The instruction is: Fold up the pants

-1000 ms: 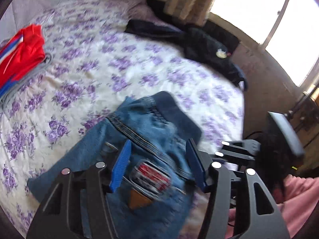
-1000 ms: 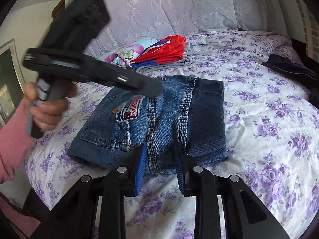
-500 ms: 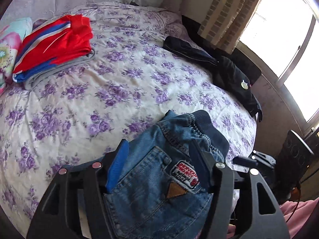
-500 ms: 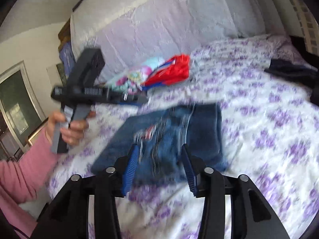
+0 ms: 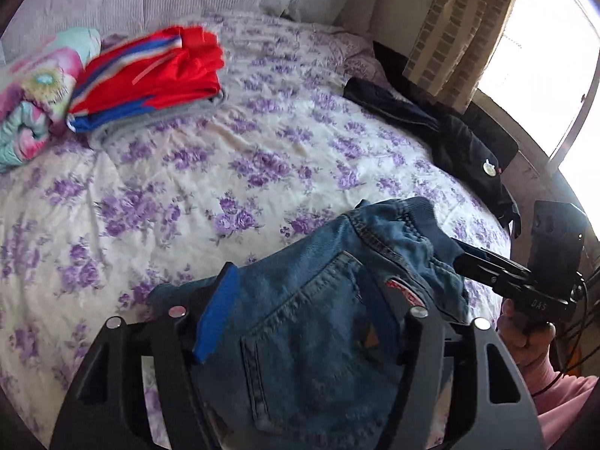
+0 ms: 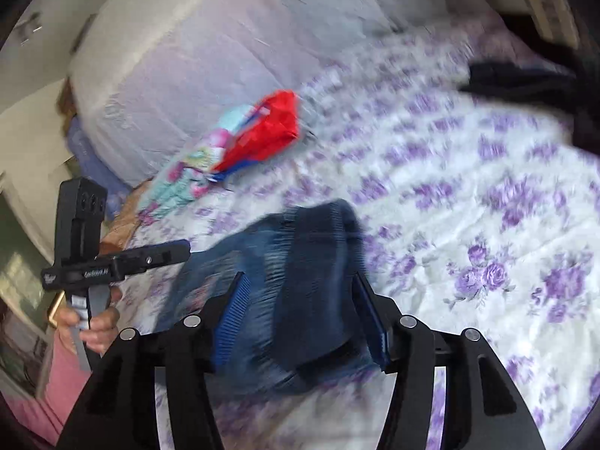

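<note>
Your left gripper (image 5: 300,322) has its jaws spread wide, and they have just been opening; the folded jeans (image 5: 318,300) lie under and between them, back pocket up, but the blue pads are not pressing the denim. Your right gripper (image 6: 303,311) has also just been opening (this view is badly smeared), parted over the waistband end of the jeans (image 6: 300,262) with nothing pinched. The jeans sit near the bed's front edge on the purple-flowered bedspread (image 5: 225,172). Your right hand (image 5: 525,333) shows at the left view's edge, pink sleeve below it. Further up the bed a red, white and blue folded garment (image 5: 150,78) tops a stack, beside pastel printed fabric (image 5: 33,101). Dark clothing (image 5: 450,138) lies by the window side.
</note>
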{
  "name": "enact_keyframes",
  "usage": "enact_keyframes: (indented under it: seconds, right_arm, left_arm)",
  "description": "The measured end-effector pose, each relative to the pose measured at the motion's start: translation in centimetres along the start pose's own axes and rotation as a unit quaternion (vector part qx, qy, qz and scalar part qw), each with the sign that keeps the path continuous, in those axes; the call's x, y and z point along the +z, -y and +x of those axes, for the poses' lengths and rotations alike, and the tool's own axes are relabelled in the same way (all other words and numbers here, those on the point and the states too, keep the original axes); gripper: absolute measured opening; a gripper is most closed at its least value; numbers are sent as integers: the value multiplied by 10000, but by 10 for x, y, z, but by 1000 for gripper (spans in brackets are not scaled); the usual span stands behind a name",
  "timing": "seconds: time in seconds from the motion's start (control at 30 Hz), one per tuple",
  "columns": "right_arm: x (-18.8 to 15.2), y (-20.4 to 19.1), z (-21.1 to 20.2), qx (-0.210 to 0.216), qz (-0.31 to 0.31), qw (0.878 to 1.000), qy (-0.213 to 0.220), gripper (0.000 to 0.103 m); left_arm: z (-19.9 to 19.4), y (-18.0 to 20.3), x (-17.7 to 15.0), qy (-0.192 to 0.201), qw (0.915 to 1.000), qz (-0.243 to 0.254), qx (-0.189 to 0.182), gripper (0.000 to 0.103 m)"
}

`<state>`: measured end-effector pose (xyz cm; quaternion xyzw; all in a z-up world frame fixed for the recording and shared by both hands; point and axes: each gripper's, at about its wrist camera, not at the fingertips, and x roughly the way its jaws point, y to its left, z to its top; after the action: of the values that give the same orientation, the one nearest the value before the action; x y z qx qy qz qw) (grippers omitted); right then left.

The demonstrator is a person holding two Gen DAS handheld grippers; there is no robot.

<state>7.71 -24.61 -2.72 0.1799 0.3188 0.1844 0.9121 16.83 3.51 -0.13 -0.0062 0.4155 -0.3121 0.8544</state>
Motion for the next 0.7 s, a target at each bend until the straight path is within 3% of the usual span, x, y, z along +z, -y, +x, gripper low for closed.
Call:
enact_keyframes:
  seconds: [0.1,0.17,0.27,0.33,0.37,0.43,0.5,0.6,0.7]
  right_arm:
    - [-19,-18,-26,-142,-372,9987,304,59]
    - [-29,-20,-35,85,-336,9988,354,59]
    - [-37,-24,-43,132,-336,9982,471,59]
    - [-43,-36,-43,93,-565,9975,422,59]
    - [-46,-43,-41,66,-622,9973,397,59]
    - [-52,-54,-37,49,-777,9963,371,59]
    - [-63,-72,-36,61,-1124,9930,359,62]
    - [-81,-99,-38,172,-1558,9870,371,69]
    - [-96,-123,-32,409,-1815,9825,130,70]
  left_arm:
    - [-34,11,-23,241,9997,102,37,74]
    - [-45,20,-46,252,9995,184,-43,74]
    - [-33,26,-77,52,9988,276,408,74]
    - [-8,21,-98,-342,9966,215,719,82]
    - [-3,17,-103,-352,9964,126,767,88]
    - [-8,3,-107,-315,9976,-375,494,88]
    - [-29,-9,-108,77,9964,-787,318,87]
    - [-63,-33,-120,868,9835,-1529,418,95]
    - [-75,-48,-132,988,9734,-2015,468,96]
